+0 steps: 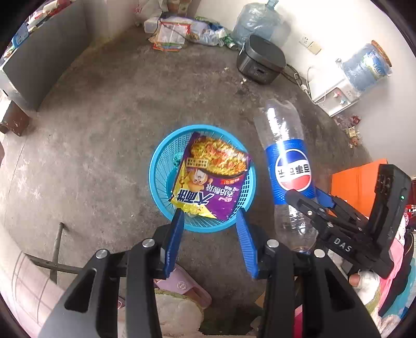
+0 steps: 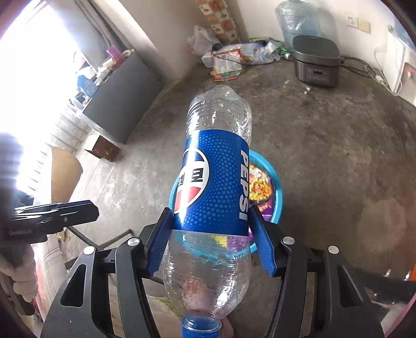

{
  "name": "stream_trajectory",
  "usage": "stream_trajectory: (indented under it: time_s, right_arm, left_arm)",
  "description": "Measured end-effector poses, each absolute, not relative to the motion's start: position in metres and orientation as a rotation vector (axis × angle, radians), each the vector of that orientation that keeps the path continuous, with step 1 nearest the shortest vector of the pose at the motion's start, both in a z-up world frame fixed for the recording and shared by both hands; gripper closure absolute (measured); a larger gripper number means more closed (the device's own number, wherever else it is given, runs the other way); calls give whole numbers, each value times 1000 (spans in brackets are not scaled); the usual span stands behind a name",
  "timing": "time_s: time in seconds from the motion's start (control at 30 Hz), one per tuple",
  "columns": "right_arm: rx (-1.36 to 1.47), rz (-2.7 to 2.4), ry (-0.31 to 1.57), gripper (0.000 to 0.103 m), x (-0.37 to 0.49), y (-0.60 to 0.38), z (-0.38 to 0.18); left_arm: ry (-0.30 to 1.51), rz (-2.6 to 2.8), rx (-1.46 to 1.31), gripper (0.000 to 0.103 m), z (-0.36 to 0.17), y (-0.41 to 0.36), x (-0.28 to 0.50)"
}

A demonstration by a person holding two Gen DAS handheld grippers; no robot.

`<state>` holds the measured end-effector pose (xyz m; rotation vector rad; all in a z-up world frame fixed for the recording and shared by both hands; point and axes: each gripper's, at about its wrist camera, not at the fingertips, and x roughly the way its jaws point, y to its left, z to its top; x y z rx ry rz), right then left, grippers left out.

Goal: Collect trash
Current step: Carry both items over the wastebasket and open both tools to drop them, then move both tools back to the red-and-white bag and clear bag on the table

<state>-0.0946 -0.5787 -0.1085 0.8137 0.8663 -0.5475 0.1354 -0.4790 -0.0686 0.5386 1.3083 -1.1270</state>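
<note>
A round blue basket (image 1: 161,166) stands on the concrete floor. A purple and yellow noodle wrapper (image 1: 210,176) lies across its top. My left gripper (image 1: 210,217) is open, its blue fingers just above the basket's near rim, touching nothing. My right gripper (image 2: 210,215) is shut on an empty clear Pepsi bottle (image 2: 215,182) with a blue label, held in the air above and to the right of the basket (image 2: 278,192), cap end toward the camera. In the left wrist view the bottle (image 1: 288,166) and right gripper (image 1: 306,205) show at the right.
A dark rice cooker (image 1: 260,62) and large water jugs (image 1: 254,20) stand at the far wall with a heap of papers and bags (image 1: 176,33). A grey cabinet (image 1: 49,57) stands far left. An orange box (image 1: 356,182) is at the right. Pink slippers (image 1: 187,286) lie below.
</note>
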Motion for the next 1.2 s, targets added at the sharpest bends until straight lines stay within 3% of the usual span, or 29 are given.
stream_trajectory:
  time_s: [0.2,0.3,0.43,0.87,1.2]
  right_arm:
    - [821,-461,930,45,-61,-580,-125]
    - [900,-458,1005,35,-45,-588,-156]
    - [964,-505,1020,35,-44,-591,-173]
    - [902,-441,960,35,-68,-540,-120]
    - [670,-205,857,35,-38,-455,-32]
  left_arm:
    - [1177,-1160,480,56,-17,-435,126]
    - [1132,-1155,451,50,0,-411,122]
    - [1102,-1116,407,47,13,-376,120]
    - [1047,-980,229,46,24,-258,113]
    - [878,-797,123,46,42,-142,88]
